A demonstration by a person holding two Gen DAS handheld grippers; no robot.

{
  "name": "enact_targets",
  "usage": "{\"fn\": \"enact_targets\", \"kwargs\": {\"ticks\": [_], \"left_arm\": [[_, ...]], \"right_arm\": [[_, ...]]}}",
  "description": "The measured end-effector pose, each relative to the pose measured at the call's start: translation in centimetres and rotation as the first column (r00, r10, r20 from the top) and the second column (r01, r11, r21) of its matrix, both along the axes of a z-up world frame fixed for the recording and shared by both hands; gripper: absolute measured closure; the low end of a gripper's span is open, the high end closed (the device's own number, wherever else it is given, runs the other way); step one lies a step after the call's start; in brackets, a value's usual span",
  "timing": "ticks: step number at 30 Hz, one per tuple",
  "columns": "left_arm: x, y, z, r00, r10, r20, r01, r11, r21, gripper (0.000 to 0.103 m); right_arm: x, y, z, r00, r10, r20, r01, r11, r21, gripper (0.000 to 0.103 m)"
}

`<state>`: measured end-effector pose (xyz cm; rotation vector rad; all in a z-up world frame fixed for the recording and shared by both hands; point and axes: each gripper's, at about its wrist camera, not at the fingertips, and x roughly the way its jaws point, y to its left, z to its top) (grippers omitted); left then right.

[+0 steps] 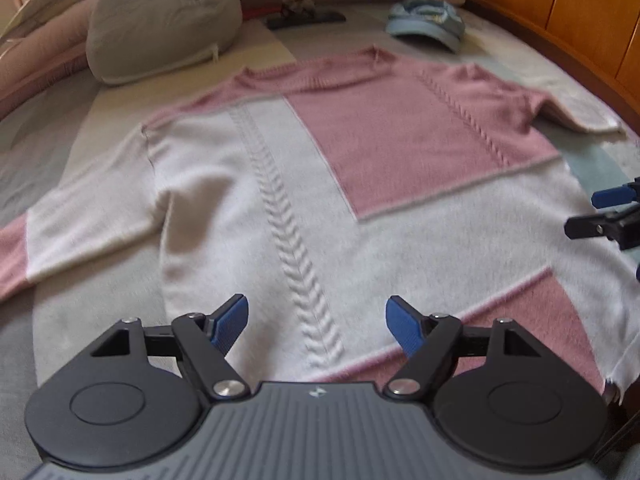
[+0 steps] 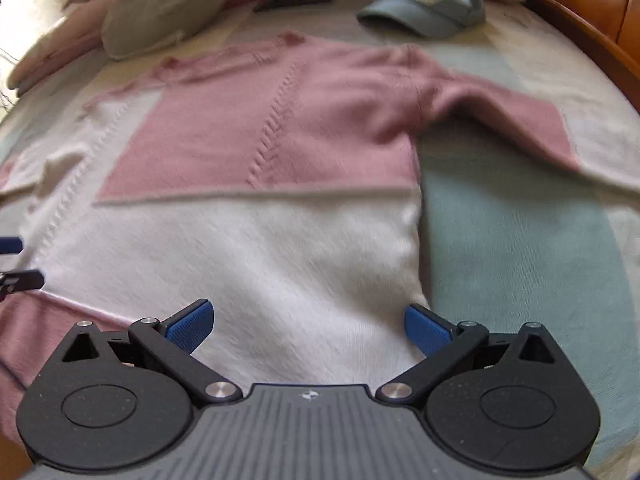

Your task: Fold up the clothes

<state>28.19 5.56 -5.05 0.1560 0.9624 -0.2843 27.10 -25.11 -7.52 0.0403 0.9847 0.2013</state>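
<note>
Both grippers hover over the sweater's hem, jaws wide, holding nothing.

Left gripper (image 1: pixel 317 326), right gripper (image 2: pixel 309 330); sweater (image 1: pixel 304 168) lies flat on the bed (image 2: pixel 520 240) (cap (image 2: pixel 424 8) beyond). Folding seems unstarted; next likely means pinching an edge.

A pink-and-white knitted sweater (image 1: pixel 360 184) lies spread flat on a pale patchwork bedspread (image 2: pixel 520 240), collar toward the far end and sleeves out to either side. Beyond the collar, a grey stuffed cushion (image 1: pixel 160 20) sits to the left, a blue denim cap (image 1: pixel 428 20) to the right, and a dark flat object (image 1: pixel 304 18) between them. A wooden bed frame (image 1: pixel 560 8) borders the right side.
</note>
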Motion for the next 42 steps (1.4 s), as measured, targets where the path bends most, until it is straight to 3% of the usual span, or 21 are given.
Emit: {"fn": "enact_targets", "kwargs": {"ticks": [2, 5, 8, 11, 15, 21, 23, 25, 26, 29, 33, 35, 39, 42], "left_arm": [[0.9, 0.0, -0.1, 1.000, -0.003, 0.017, 0.003, 1.000, -0.002, 0.026], [2.4, 0.0, -1.2, 1.000, 0.004, 0.015, -0.004, 1.000, -0.002, 0.026], [3.6, 1.4, -3.0, 0.995, 0.090, -0.051, -0.088, 0.995, 0.036, 0.022], [3.3, 3.6, -2.3, 0.987, 0.146, -0.067, -0.149, 0.988, -0.033, 0.025], [4.3, 3.4, -0.5, 0.995, 0.096, -0.005, -0.096, 0.992, -0.083, 0.025], [10.1, 3.1, -1.2, 0.997, 0.076, 0.020, -0.070, 0.976, -0.208, 0.025], [11.6, 3.8, -2.0, 0.995, 0.101, 0.018, -0.097, 0.980, -0.173, 0.023], [12.8, 4.7, -2.9, 0.991, 0.130, 0.019, -0.127, 0.986, -0.110, 0.035], [13.2, 5.1, -3.1, 0.990, 0.138, 0.016, -0.136, 0.986, -0.091, 0.035], [13.4, 5.5, -1.9, 0.993, 0.116, -0.031, -0.120, 0.983, -0.139, 0.034], [14.0, 6.0, 1.0, 0.992, 0.123, 0.029, -0.113, 0.966, -0.234, 0.022], [15.4, 6.5, 0.9, 0.985, 0.166, 0.038, -0.153, 0.962, -0.225, 0.020], [19.1, 7.8, -2.2, 0.970, 0.241, -0.018, -0.241, 0.956, -0.166, 0.022], [21.8, 8.1, -3.9, 0.977, 0.213, -0.003, -0.213, 0.973, -0.085, 0.017]], "right_arm": [[-0.2, 0.9, 1.1, 0.999, 0.036, 0.040, -0.036, 0.999, -0.013, 0.000], [1.5, 1.6, -0.2, 0.999, 0.031, 0.032, -0.030, 0.999, -0.034, 0.000], [3.7, 1.0, -2.3, 1.000, -0.009, 0.015, 0.010, 0.997, -0.074, 0.000], [3.6, 0.7, -2.5, 0.999, 0.010, 0.037, -0.007, 0.996, -0.083, 0.000], [3.7, 0.9, -2.5, 0.999, 0.022, 0.023, -0.020, 0.995, -0.099, 0.000], [3.4, 1.5, -2.5, 0.999, -0.011, 0.039, 0.016, 0.992, -0.122, 0.000], [3.3, 1.5, -2.5, 0.999, -0.016, 0.042, 0.021, 0.992, -0.124, 0.000], [3.3, 1.5, -2.5, 0.999, -0.019, 0.040, 0.024, 0.992, -0.127, 0.000], [3.4, 1.6, -2.5, 0.999, -0.021, 0.035, 0.025, 0.991, -0.129, 0.000], [3.6, 1.6, -2.4, 0.999, -0.026, 0.021, 0.028, 0.991, -0.132, 0.000], [3.5, 1.8, -2.4, 0.998, -0.051, 0.021, 0.053, 0.989, -0.136, 0.000], [3.3, 1.9, -2.4, 0.997, -0.066, 0.026, 0.069, 0.988, -0.137, 0.000], [3.1, 1.9, -2.5, 0.996, -0.079, 0.042, 0.084, 0.987, -0.134, 0.000], [2.9, 1.9, -2.6, 0.995, -0.078, 0.061, 0.086, 0.988, -0.132, 0.000]]}}
